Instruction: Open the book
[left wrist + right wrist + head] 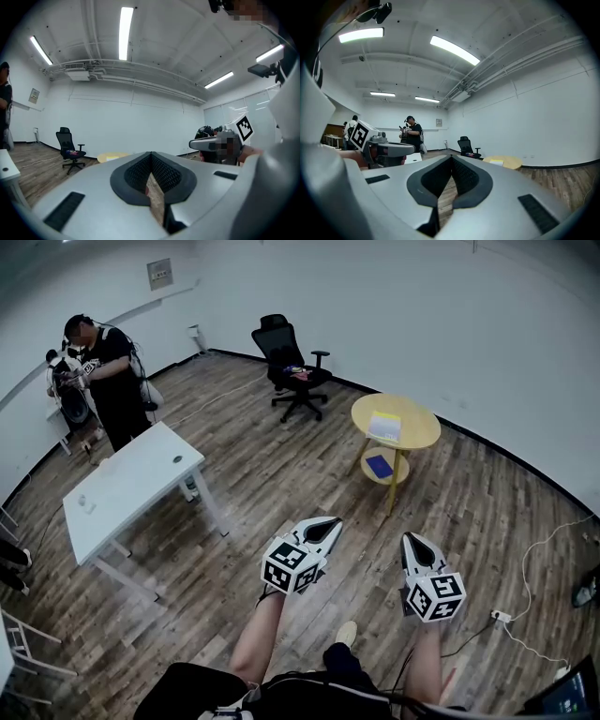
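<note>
A pale yellow book (384, 426) lies shut on a round yellow table (422, 432) far ahead of me, with a blue book (379, 466) on the shelf under it. Both grippers are held level over the wooden floor, well short of the table. My left gripper (324, 525) has its jaws together with nothing between them, and so does my right gripper (413, 542). The left gripper view shows its tips (151, 154) meeting, with the table (111, 156) small behind them. In the right gripper view the right gripper (451, 157) is closed and the table (504, 162) sits to the right.
A white desk (131, 486) stands at the left, and a person (111, 381) is busy behind it near the wall. A black office chair (292, 367) stands at the back. Cables and a power strip (502, 617) lie on the floor at the right.
</note>
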`<action>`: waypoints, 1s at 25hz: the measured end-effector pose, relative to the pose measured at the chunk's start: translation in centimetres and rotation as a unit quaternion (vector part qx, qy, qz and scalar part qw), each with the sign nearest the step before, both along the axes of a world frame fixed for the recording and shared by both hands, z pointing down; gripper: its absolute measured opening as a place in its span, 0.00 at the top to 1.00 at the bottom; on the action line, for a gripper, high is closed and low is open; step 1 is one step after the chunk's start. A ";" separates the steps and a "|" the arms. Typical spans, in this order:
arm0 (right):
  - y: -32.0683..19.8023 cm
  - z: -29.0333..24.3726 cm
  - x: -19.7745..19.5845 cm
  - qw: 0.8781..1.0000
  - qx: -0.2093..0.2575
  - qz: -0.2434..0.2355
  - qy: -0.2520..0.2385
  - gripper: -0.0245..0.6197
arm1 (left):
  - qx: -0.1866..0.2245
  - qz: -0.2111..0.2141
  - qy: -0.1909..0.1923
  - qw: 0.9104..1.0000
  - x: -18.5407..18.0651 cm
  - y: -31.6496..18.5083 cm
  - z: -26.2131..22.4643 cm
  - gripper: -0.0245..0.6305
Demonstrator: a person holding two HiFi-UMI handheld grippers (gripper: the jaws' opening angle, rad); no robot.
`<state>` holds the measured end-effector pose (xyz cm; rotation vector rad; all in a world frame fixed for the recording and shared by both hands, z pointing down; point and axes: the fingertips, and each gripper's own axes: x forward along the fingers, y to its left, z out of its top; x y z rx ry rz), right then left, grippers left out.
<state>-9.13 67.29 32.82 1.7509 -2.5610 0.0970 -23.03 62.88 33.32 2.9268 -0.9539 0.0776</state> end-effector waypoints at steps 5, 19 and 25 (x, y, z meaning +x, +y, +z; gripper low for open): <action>-4.8 1.1 1.9 1.000 -0.006 -0.004 0.001 0.97 | -0.003 -0.009 -0.001 1.000 1.4 -4.7 0.9 0.96; -19.0 0.5 8.2 1.000 -0.002 -0.026 -0.007 0.97 | -0.001 -0.033 -0.007 0.999 7.5 -18.3 0.2 0.96; -22.7 0.3 9.7 0.999 0.003 -0.034 -0.010 0.97 | 0.001 -0.044 -0.017 0.999 8.7 -21.3 0.5 0.96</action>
